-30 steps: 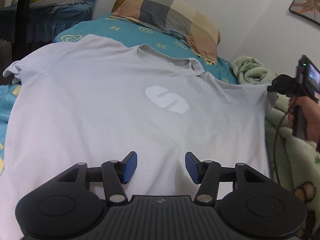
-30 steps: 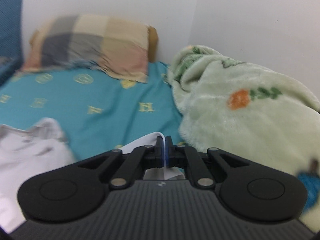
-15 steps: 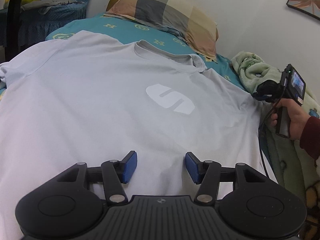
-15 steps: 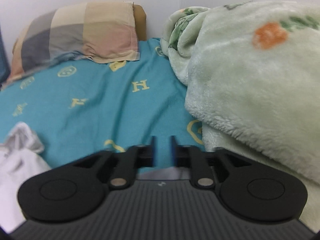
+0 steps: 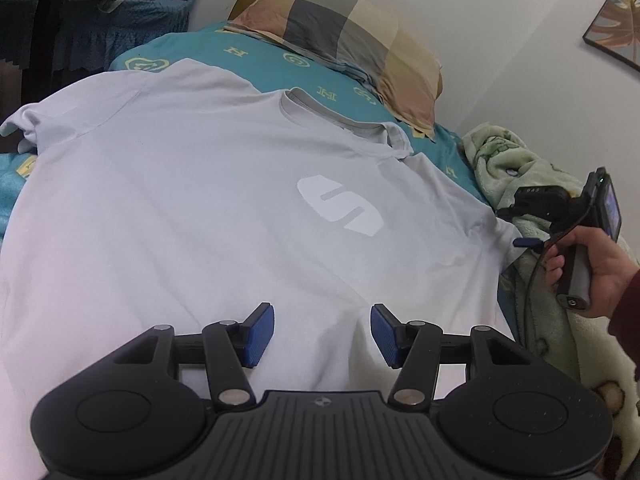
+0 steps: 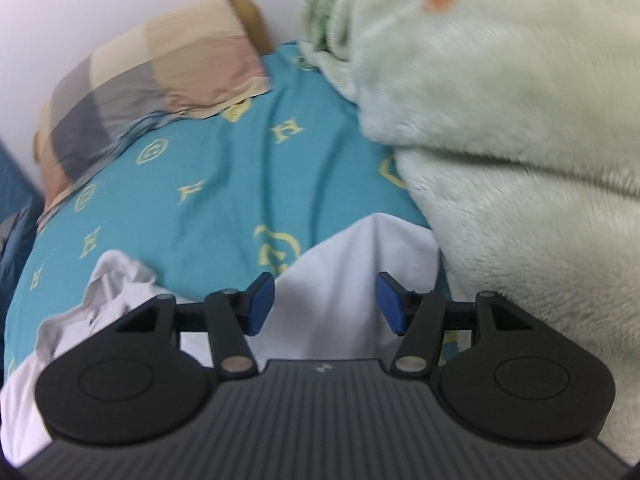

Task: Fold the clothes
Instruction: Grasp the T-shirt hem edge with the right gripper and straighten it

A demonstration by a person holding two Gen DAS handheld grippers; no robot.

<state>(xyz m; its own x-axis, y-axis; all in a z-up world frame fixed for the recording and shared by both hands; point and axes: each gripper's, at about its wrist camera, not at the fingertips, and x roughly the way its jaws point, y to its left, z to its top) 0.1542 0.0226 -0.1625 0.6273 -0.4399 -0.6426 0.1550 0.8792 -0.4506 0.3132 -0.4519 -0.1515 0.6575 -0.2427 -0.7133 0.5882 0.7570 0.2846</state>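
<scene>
now the white shirt (image 5: 208, 200) lies flat across the bed (image 6: 192, 184). left gripper (image 5: 322, 330) and right gripper (image 6: 325, 304) both have their fingers wide open, holding nothing. the sleeve (image 6: 360, 264) by the fluffy blanket (image 6: 500, 140) could bunch up if grabbed badly.

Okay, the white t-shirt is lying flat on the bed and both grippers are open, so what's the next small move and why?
Probably close the right gripper on the sleeve lying between its open fingers. The t-shirt is spread flat, logo up, with no fold made, and the left gripper hovers open over the hem, holding nothing.
</scene>
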